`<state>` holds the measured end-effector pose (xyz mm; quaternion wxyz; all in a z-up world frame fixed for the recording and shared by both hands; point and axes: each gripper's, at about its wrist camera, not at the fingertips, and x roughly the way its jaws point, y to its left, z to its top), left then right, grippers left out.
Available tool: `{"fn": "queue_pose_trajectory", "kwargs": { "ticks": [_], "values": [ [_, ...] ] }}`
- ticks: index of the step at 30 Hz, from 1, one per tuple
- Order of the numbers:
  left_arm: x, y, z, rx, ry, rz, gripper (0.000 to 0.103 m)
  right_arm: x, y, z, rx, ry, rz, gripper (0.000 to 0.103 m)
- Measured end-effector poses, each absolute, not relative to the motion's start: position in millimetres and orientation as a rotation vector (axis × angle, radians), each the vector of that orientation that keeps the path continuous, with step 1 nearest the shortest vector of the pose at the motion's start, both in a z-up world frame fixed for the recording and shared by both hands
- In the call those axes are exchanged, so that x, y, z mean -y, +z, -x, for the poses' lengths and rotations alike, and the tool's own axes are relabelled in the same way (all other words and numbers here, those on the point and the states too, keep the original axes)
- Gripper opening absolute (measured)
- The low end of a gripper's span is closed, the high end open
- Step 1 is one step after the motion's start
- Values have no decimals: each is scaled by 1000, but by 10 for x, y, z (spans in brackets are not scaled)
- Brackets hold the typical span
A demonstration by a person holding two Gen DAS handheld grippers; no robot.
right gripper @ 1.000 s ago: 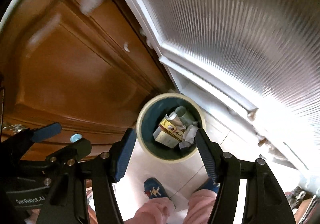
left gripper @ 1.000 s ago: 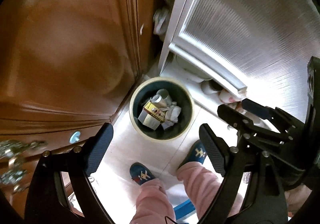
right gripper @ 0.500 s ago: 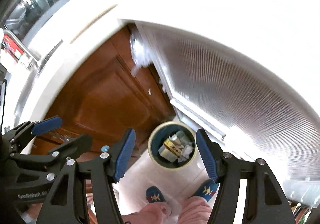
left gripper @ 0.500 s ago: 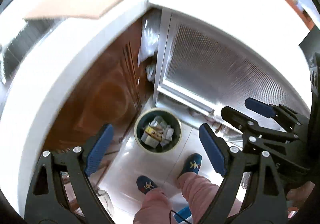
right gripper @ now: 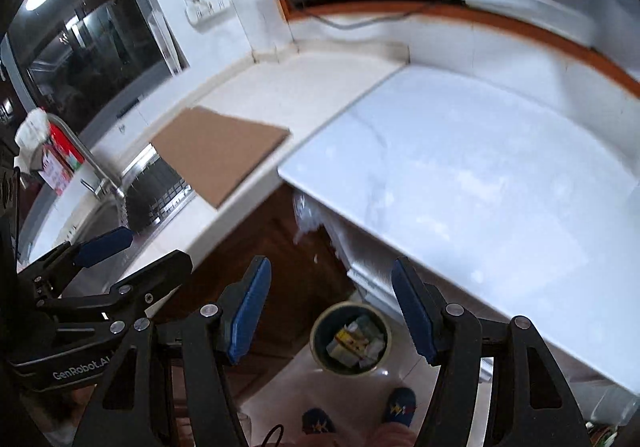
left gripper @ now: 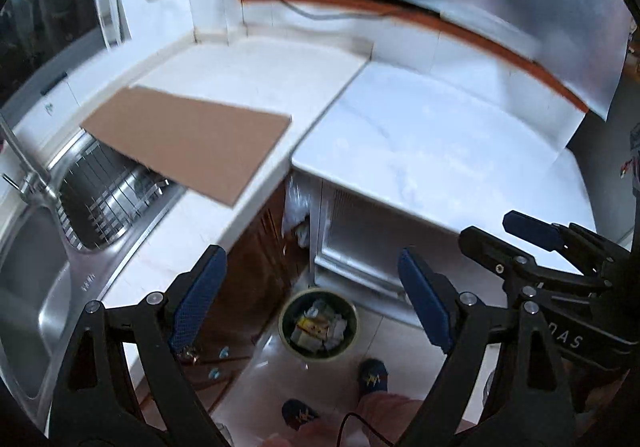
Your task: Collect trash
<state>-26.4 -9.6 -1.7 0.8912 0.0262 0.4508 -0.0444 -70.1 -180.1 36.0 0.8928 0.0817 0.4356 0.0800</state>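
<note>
A round green trash bin with a pale rim stands on the floor far below, holding crumpled paper and a yellow carton. It also shows in the right wrist view. My left gripper is open and empty, high above the bin at counter height. My right gripper is open and empty, beside it. Each gripper appears in the other's view: the right one at the right edge, the left one at the left edge.
A white countertop spreads ahead, with a brown cardboard sheet partly over the steel sink and its drain rack. A faucet stands left. Brown cabinet doors are below. The person's blue slippers are on the tiled floor.
Both grippers have risen from just above the bin to above counter height. The bin looks smaller and the countertop, cardboard and sink have come into view. Both stay open.
</note>
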Motion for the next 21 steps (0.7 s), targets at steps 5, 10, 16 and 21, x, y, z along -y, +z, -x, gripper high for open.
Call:
{"fn": "queue_pose_trajectory", "kwargs": {
  "ticks": [5, 10, 16, 21],
  "values": [
    [139, 237, 316, -889, -51, -68, 86, 1817, 767, 809, -849, 156, -161, 65],
    [137, 334, 310, -878, -40, -39, 86, 1790, 902, 896, -833, 150, -147, 65],
    [153, 359, 317, -862, -31, -38, 85, 1734, 841, 914, -824, 133, -143, 65],
    [148, 347, 321, -862, -29, -31, 84, 1708, 825, 925, -812, 119, -122, 65]
  ]
}}
